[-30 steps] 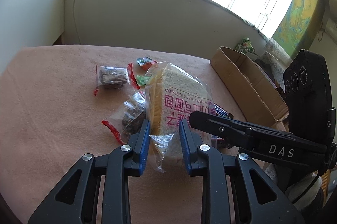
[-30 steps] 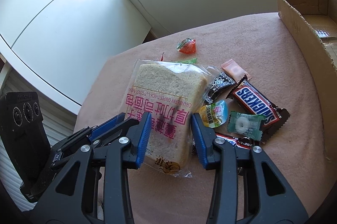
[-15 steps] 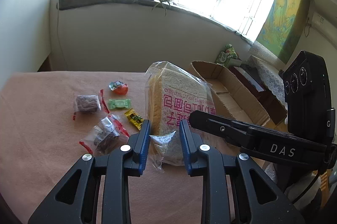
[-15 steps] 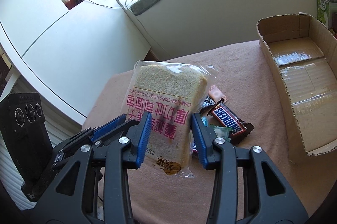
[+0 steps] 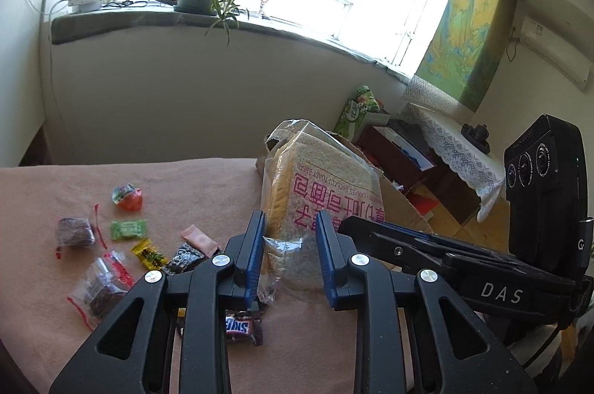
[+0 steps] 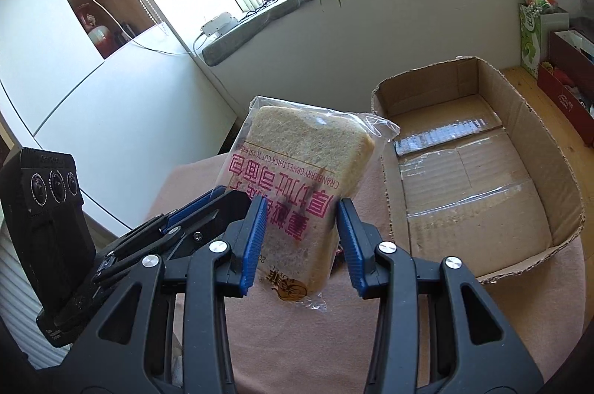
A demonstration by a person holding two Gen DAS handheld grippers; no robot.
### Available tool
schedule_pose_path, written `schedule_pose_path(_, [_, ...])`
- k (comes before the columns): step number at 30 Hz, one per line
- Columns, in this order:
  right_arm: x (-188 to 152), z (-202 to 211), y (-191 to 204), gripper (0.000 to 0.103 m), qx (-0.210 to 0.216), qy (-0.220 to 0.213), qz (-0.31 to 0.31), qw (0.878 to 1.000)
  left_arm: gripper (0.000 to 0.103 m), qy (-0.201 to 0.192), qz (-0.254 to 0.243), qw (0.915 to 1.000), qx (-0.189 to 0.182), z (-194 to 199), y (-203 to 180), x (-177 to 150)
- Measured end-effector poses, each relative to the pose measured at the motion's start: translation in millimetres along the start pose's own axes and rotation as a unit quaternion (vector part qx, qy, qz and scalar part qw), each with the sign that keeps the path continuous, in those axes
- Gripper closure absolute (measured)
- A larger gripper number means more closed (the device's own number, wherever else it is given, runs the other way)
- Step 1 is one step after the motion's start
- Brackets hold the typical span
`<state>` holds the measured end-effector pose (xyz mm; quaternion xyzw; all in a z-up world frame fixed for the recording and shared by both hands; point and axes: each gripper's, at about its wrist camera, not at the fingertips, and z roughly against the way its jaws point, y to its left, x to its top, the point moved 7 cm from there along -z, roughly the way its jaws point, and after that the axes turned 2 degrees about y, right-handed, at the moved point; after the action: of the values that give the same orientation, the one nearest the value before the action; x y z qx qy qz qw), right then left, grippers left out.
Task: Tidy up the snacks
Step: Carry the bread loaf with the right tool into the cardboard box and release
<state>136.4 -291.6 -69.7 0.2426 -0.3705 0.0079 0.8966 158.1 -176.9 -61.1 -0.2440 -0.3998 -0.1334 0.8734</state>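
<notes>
While both grippers clamp the bagged bread (image 6: 302,186), it hangs in the air above the pink-covered tabletop (image 5: 208,182), just beside the near-left corner of the empty cardboard box (image 6: 479,179). Left gripper (image 5: 291,253): jaws narrowly parted, pressed on the bag's lower end. Right gripper (image 6: 300,238): jaws a bit wider, squeezing the loaf's sides. On the tabletop on the bread's far side from the box lie small snacks: red jelly cup (image 5: 127,197), green candy (image 5: 128,229), yellow candy (image 5: 149,255), two clear-bagged brownies (image 5: 74,232), and a Snickers bar (image 5: 243,325) under the left gripper.
</notes>
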Motion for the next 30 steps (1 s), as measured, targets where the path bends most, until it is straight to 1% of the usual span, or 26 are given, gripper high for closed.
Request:
schedule_pose_path(7, [15, 17, -45, 0.061, -0.038, -0.010, -0.018, 0.999, 0.079, 0.013, -0.021, 0.9992, -0.032, -37, -36, 11])
schedule_pose_path(14, [20, 22, -86, 0.061, -0.061, -0.004, -0.038, 0.997, 0.079, 0.039, -0.031, 0.9977, -0.045, -67, -57, 7])
schedule_pose_path(18, [19, 22, -102, 0.061, -0.069, 0.001, -0.042, 0.997, 0.079, 0.052, -0.035, 0.9971, -0.044, -78, -64, 4])
schedule_pose_path(26, [17, 17, -116, 0.061, -0.075, 0.010, -0.048, 0.996, 0.079, 0.065, -0.042, 0.9964, -0.034, -89, -66, -2])
schedule_pose_path(30, [15, 17, -113, 0.061, -0.097, 0.007, -0.040, 0.994, 0.079, 0.068, -0.050, 0.9963, -0.019, -90, -66, -4])
